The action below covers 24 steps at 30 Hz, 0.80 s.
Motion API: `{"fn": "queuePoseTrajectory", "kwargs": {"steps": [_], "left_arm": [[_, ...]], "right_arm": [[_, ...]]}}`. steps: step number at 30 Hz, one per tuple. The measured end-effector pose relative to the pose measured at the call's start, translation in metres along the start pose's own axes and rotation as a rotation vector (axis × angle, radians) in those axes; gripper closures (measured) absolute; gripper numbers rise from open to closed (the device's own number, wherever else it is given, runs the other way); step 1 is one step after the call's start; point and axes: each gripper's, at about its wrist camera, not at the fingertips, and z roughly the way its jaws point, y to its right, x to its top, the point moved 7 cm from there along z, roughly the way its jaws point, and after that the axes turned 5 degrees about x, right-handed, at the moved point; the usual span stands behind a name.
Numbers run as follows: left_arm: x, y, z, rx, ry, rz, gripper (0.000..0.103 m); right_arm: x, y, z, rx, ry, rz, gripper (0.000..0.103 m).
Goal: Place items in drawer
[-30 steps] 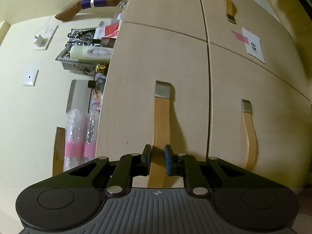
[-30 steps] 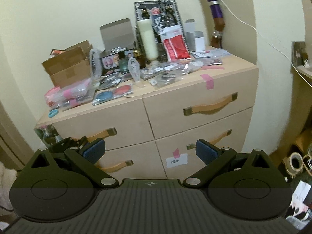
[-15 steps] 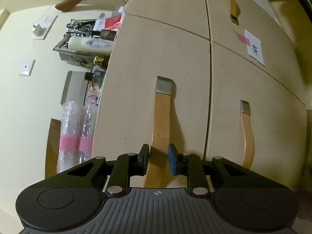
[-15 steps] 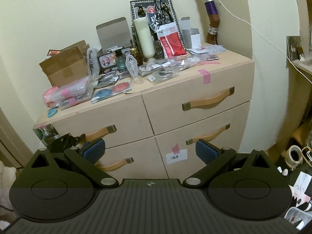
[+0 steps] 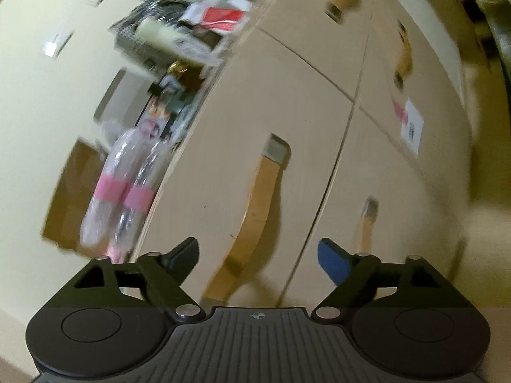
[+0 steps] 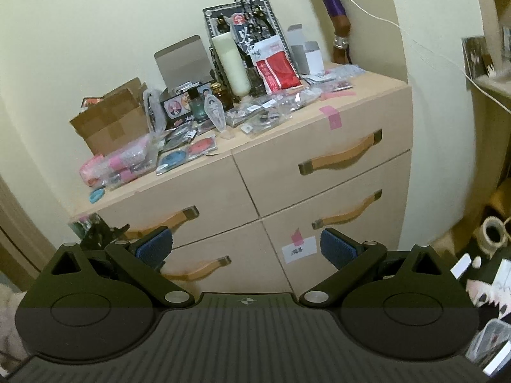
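Your left gripper (image 5: pixel 258 252): jaws wide, drawer handle (image 5: pixel 252 220) between them, long axis running ahead. Right gripper (image 6: pixel 246 245) wide, farther.

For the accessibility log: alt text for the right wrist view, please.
Open right gripper faces a pale wooden four-drawer dresser, all drawers closed, tan curved handles. Its top holds a brown cardboard box, cream bottle and red packet.

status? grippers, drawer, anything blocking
Left gripper open, off the handle. Right gripper open, empty. Drawers all shut. Nothing blocking.
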Motion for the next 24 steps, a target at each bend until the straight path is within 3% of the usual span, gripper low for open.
{"fn": "queuePoseTrajectory", "kwargs": {"steps": [9, 17, 21, 24], "left_arm": [[0.019, -0.070, -0.038, -0.135, -0.173, -0.563, 0.000], [0.032, -0.140, -0.088, -0.137, -0.266, -0.933, 0.000], [0.036, -0.170, -0.109, -0.124, -0.317, -1.076, 0.000], [0.046, -0.185, -0.133, -0.051, -0.296, -1.070, 0.000]], "right_arm": [[-0.001, 0.006, -0.012, 0.072, -0.005, 0.042, 0.001], [-0.002, 0.011, -0.030, 0.121, -0.010, 0.024, 0.001], [-0.005, 0.019, -0.041, 0.135, -0.013, 0.018, 0.001], [-0.008, 0.027, -0.049, 0.146, -0.016, 0.023, 0.001]]}}
